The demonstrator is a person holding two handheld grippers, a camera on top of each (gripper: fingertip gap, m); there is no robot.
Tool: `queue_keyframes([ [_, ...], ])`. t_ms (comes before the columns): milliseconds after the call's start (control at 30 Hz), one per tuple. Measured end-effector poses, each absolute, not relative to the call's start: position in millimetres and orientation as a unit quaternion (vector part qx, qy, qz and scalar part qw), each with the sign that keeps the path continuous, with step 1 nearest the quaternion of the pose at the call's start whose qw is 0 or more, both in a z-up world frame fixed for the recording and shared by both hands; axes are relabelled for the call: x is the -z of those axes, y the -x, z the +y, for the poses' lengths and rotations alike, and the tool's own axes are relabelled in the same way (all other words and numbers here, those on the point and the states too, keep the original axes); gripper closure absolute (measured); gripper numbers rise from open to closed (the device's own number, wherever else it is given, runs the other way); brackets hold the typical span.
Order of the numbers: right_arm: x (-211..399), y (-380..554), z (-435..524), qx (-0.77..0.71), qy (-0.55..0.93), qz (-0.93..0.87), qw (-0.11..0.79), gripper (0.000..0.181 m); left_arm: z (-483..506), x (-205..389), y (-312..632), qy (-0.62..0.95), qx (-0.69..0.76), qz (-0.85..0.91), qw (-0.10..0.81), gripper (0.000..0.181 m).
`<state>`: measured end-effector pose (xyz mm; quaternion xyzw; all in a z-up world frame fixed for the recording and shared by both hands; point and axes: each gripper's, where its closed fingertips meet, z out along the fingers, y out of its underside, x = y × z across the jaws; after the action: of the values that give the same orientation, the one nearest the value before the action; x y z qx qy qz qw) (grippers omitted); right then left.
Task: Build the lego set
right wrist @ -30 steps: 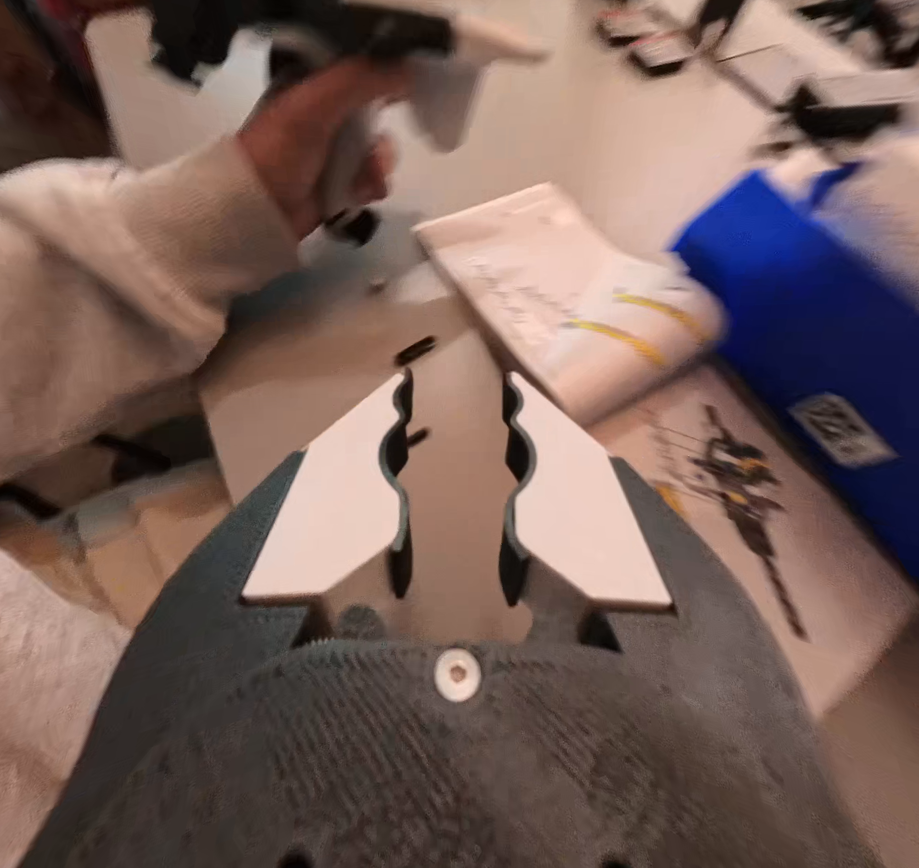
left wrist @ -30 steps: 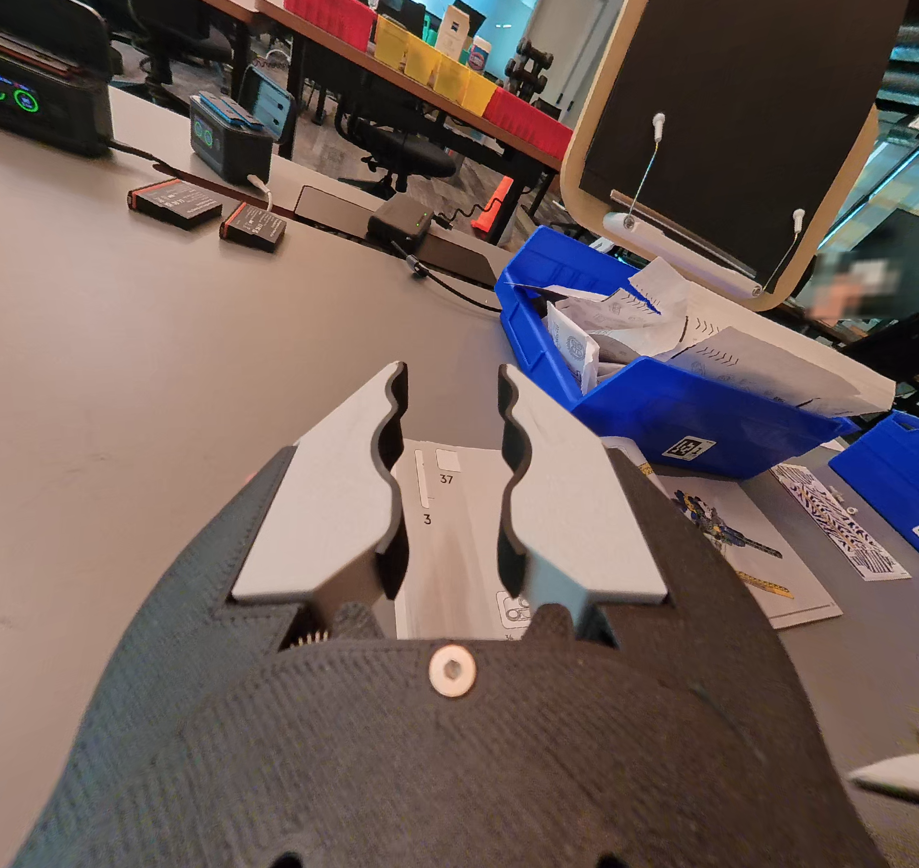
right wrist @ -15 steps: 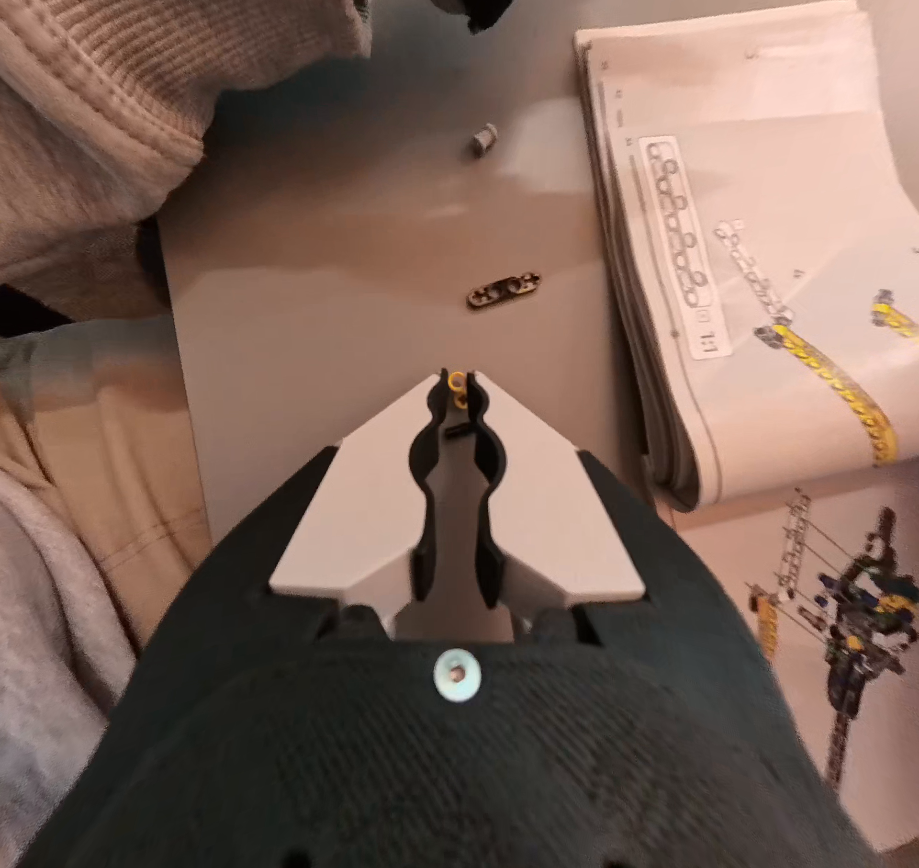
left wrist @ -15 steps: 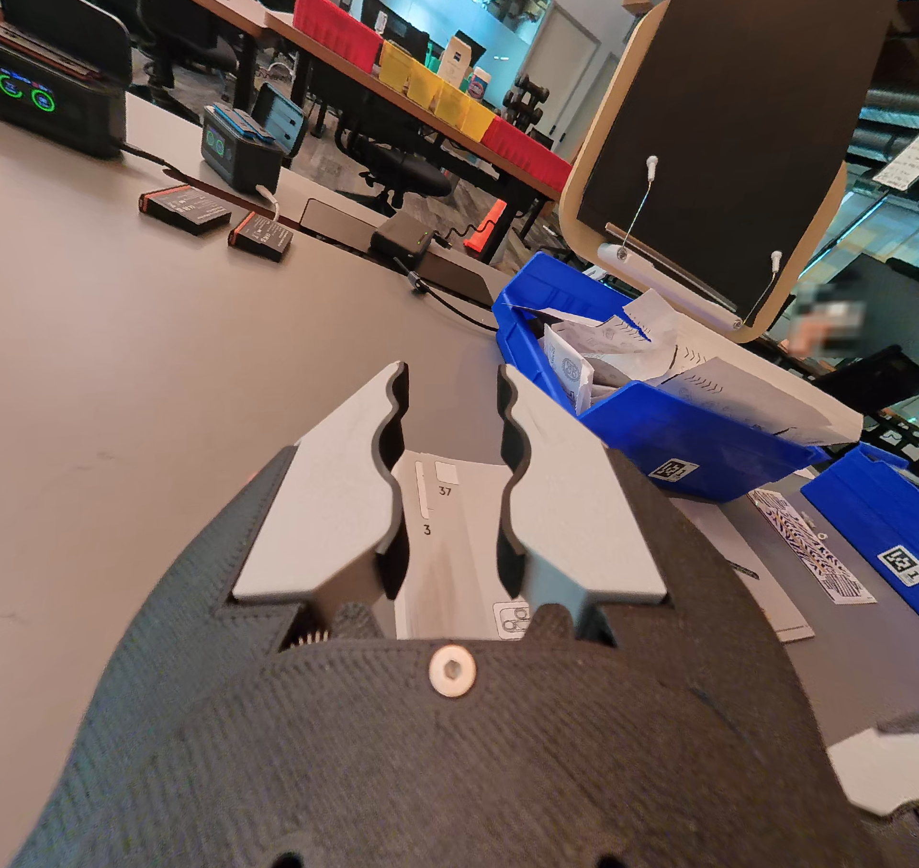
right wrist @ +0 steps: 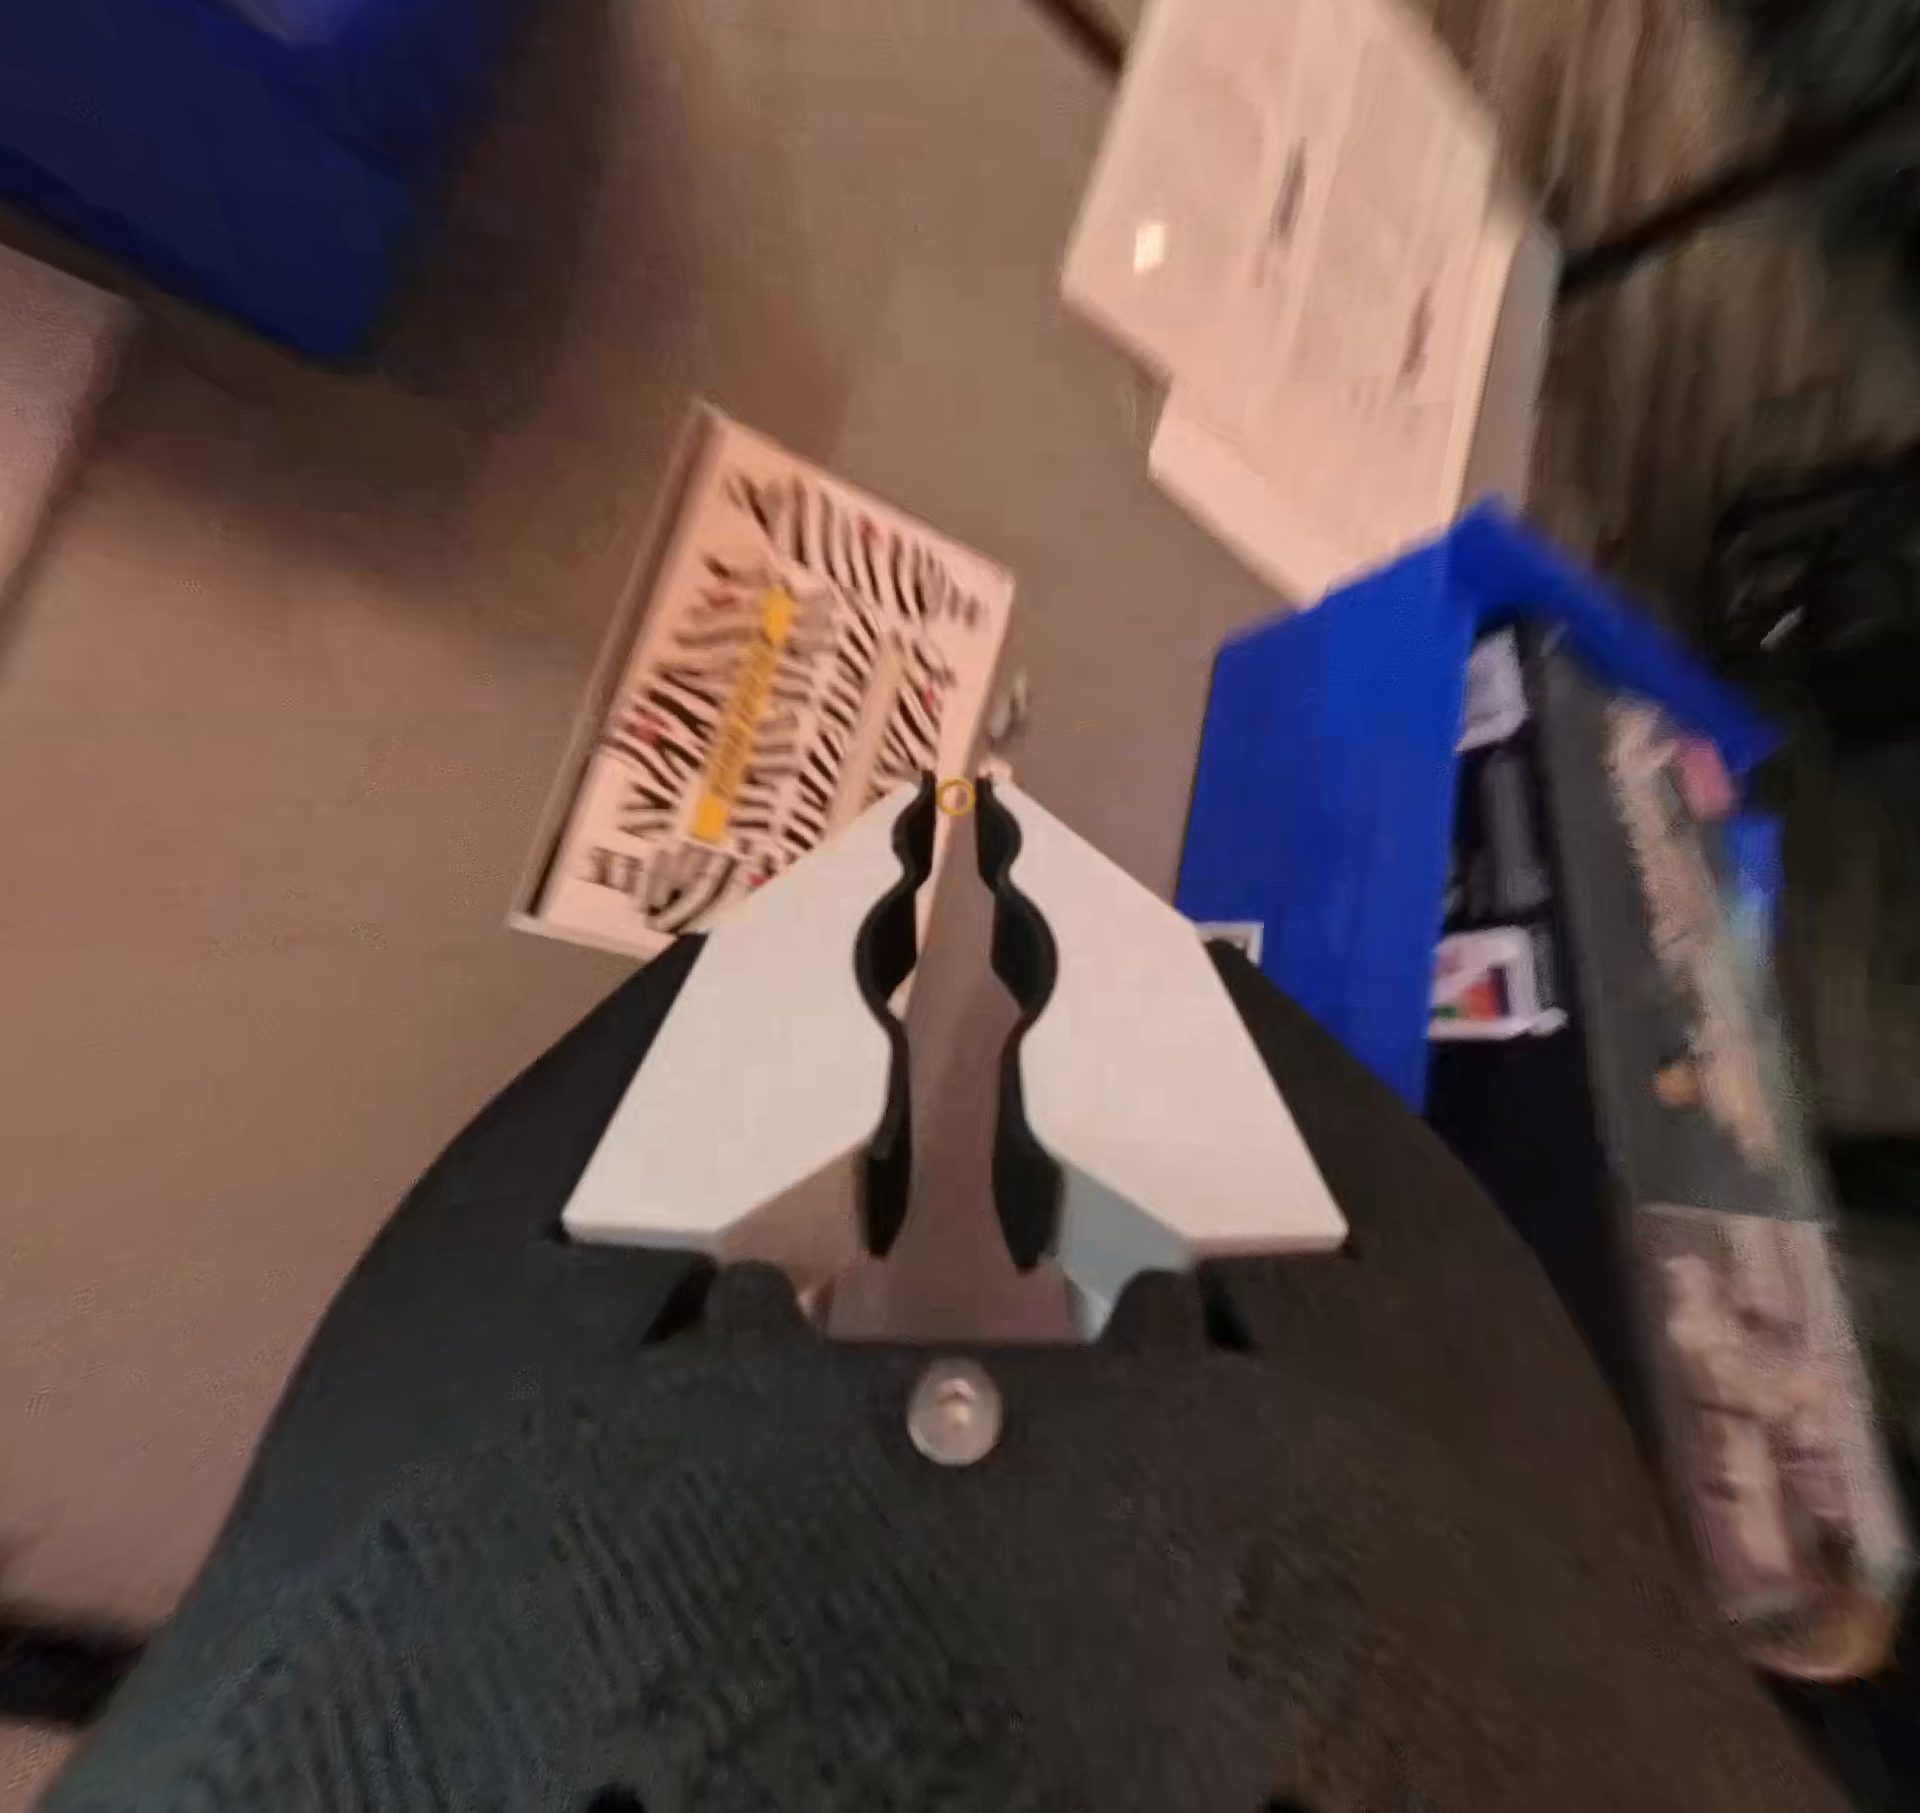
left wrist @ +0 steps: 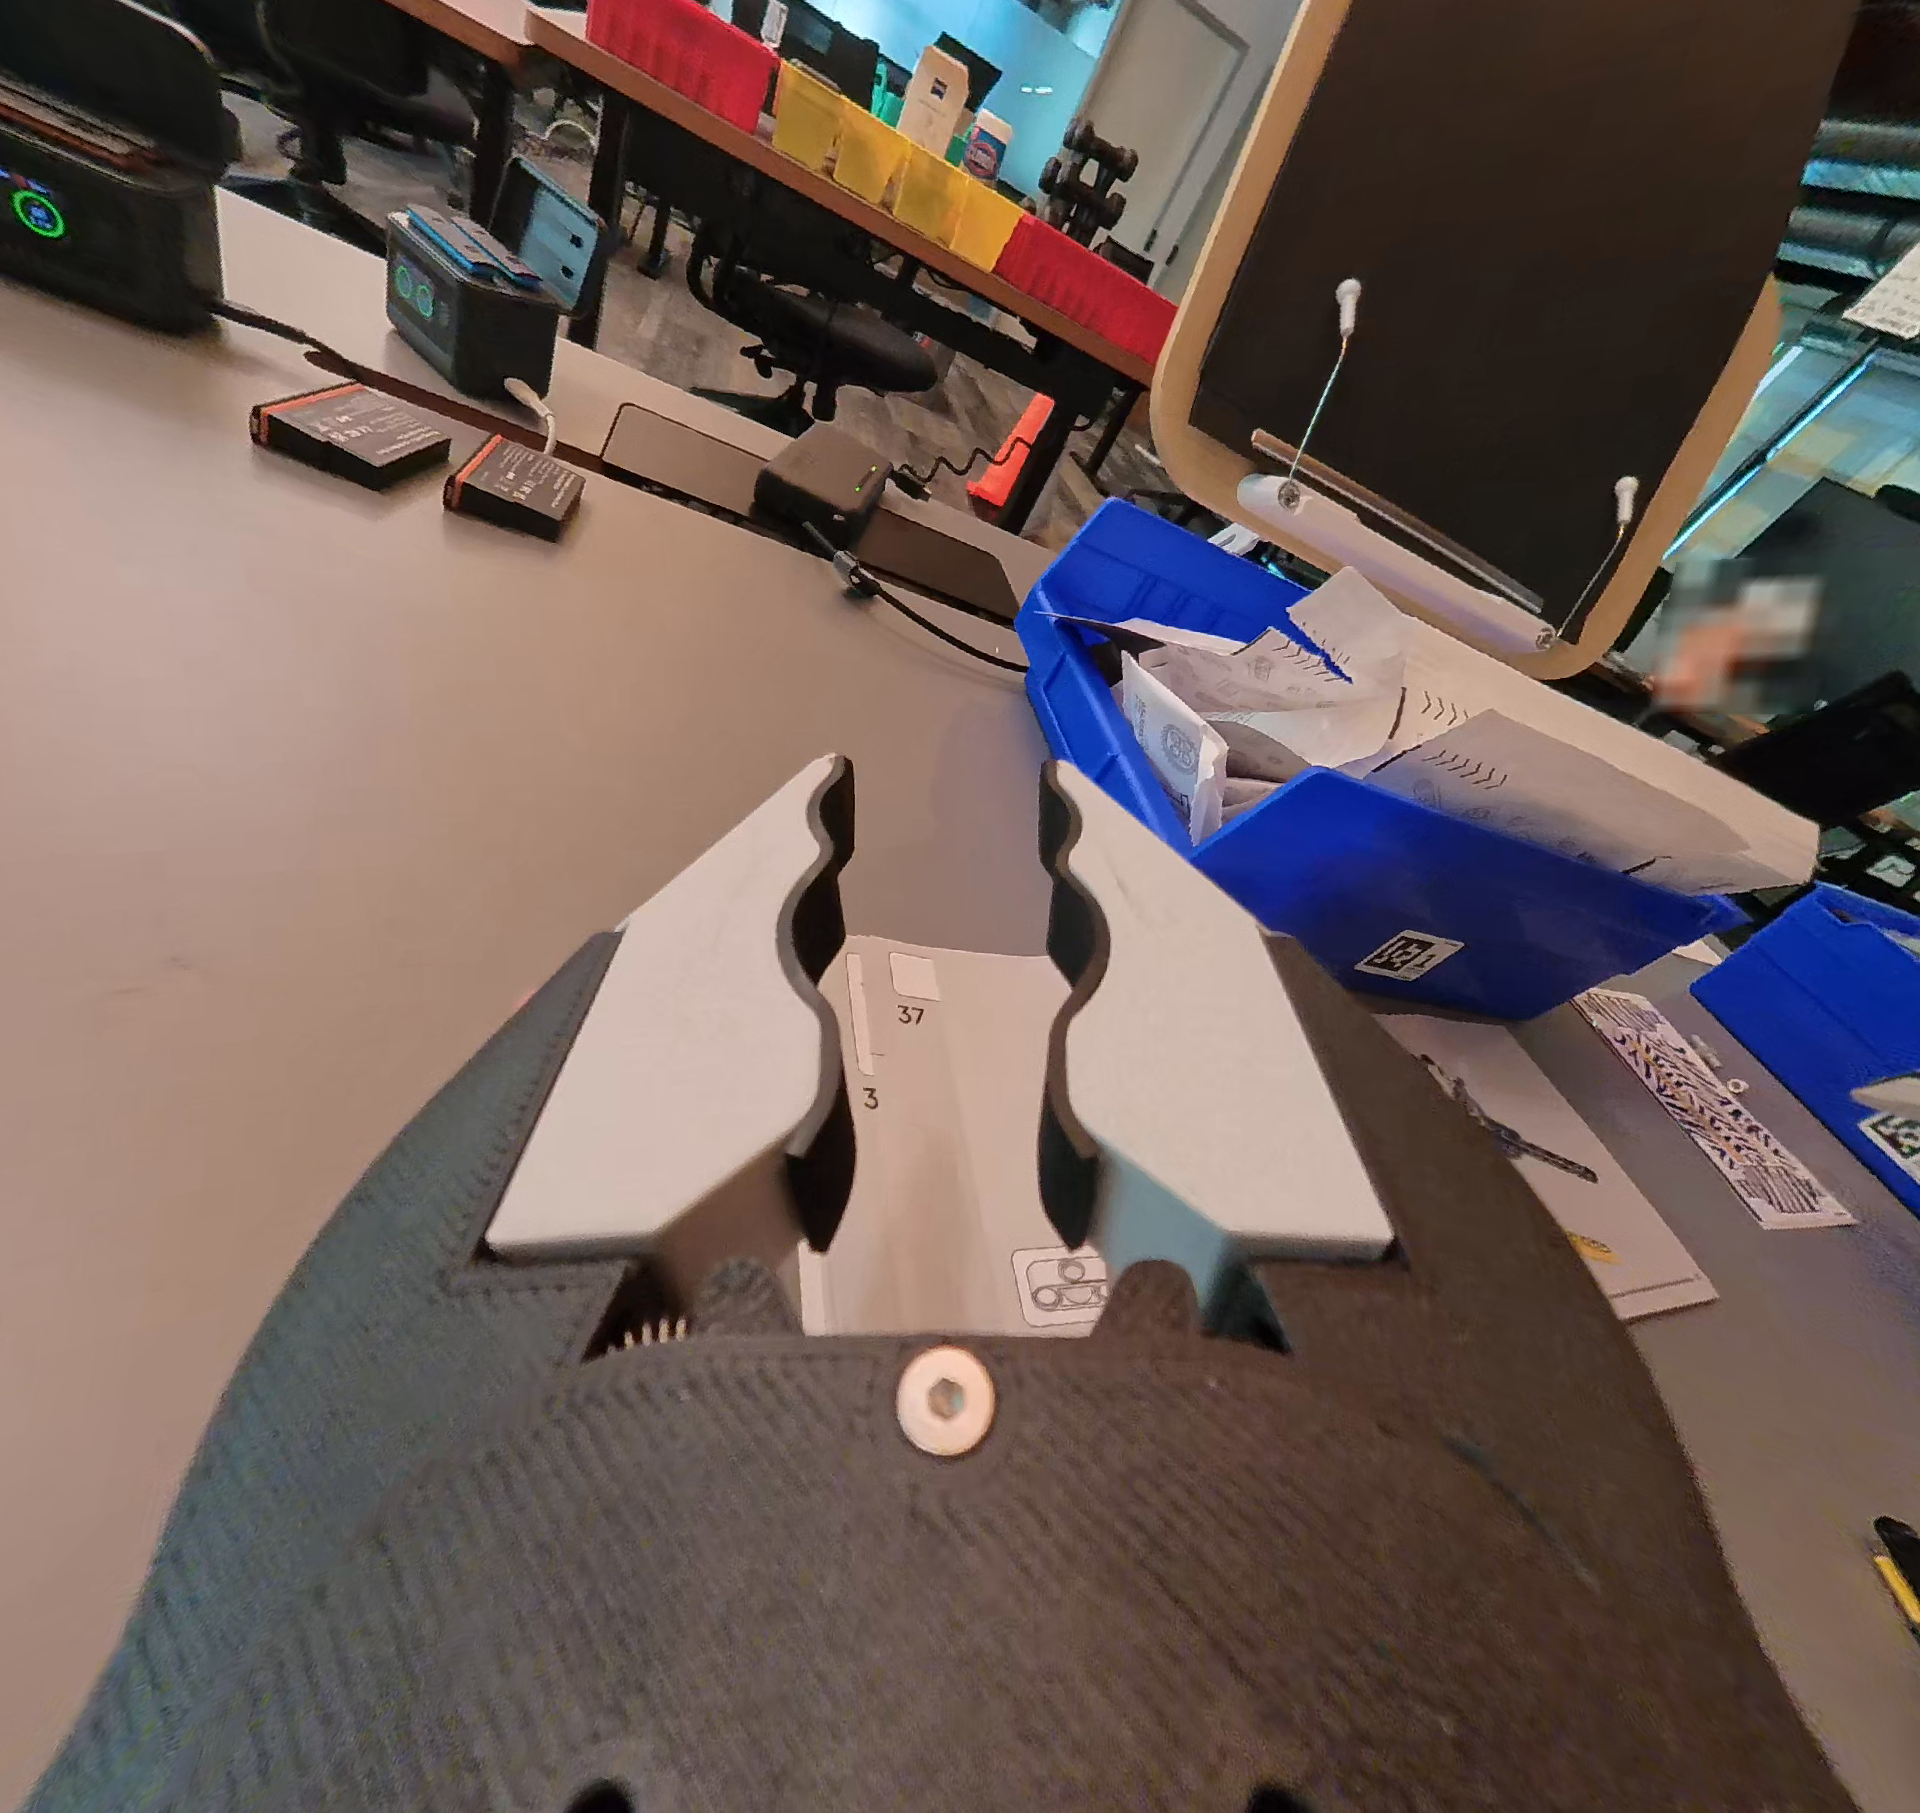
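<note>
1. Two grippers are seen: the left gripper [left wrist: 945, 787] is held spread and empty above the instruction booklet [left wrist: 935, 1119].
2. A small yellow lego piece [right wrist: 954, 797] is pinched at the right gripper [right wrist: 954, 795] tips, above a sticker sheet [right wrist: 790, 683] beside a blue bin [right wrist: 1340, 776].

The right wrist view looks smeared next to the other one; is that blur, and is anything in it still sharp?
Right wrist view: motion blur smears the blue bin and striped sheet; only the right gripper and the small yellow piece it pinches stay crisp. Left wrist view: mostly sharp, the left gripper open, with wide-angle bending of the table.
</note>
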<state>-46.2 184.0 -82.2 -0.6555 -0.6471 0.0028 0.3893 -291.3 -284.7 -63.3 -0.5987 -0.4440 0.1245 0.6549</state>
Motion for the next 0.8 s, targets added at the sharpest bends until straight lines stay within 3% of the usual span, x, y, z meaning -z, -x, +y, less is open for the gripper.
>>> queue_keyframes([
  [33,99,38,201,-0.011,0.685,-0.627,0.371,0.176,-285,63,291,0.6,-0.127,-0.443,0.654,0.146],
  [200,143,23,233,-0.002,0.728,-0.58,0.365,0.176,-282,66,290,0.606,-0.13,-0.44,0.649,0.146],
  [467,162,24,245,0.004,0.743,-0.572,0.348,0.175,-280,67,290,0.61,-0.131,-0.439,0.647,0.146],
  [800,99,24,212,-0.035,0.707,-0.586,0.394,0.172,-281,67,291,0.608,-0.13,-0.441,0.648,0.146],
])
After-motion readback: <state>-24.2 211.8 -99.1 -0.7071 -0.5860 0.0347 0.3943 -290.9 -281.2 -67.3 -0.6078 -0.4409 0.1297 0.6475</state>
